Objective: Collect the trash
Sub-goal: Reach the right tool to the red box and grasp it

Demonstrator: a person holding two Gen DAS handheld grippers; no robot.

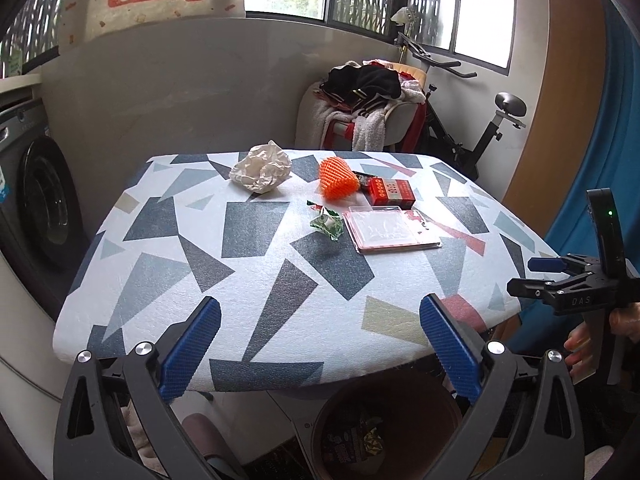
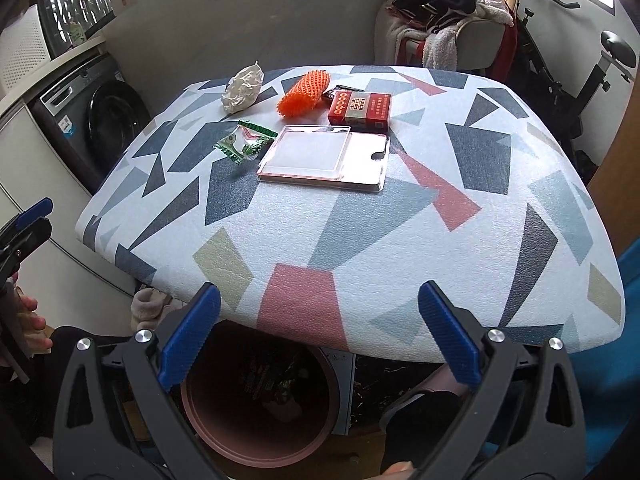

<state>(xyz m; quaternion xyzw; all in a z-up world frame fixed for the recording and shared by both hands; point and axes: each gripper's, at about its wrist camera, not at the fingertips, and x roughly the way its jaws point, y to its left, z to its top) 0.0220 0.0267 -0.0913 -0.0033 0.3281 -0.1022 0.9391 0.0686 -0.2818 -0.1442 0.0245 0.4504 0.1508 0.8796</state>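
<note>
Left gripper (image 1: 320,344): we see the blue ribbed pads spread wide, nothing between them, over the near table edge.
Right gripper (image 2: 319,340): fingers apart too, empty, above the near edge.
Bin (image 2: 224,432): round, brownish-pink, on the floor under the near edge, some wrappers inside; the table edge partly covers it.
Table (image 2: 440,240): soft cover, white with grey, blue and pink angular patches.
Plastic tray (image 2: 320,156): flat, clear, rectangular, mid-table.
Green wrapper (image 2: 244,142): crinkly, just left of the tray.
Red box (image 2: 360,110): small carton, behind the tray.
Orange mesh (image 2: 304,94): knobbly foam net, left of the box.
Dark wrapper (image 2: 334,92): we can only see a bit, between mesh and box.
Crumpled paper (image 2: 242,88): white wad, far left corner.
Washing machine (image 2: 88,120): grey, left of the table.
Chair (image 2: 452,12): heaped with clothes, behind the table.
Exercise bike (image 2: 580,72): black, far right.
</note>
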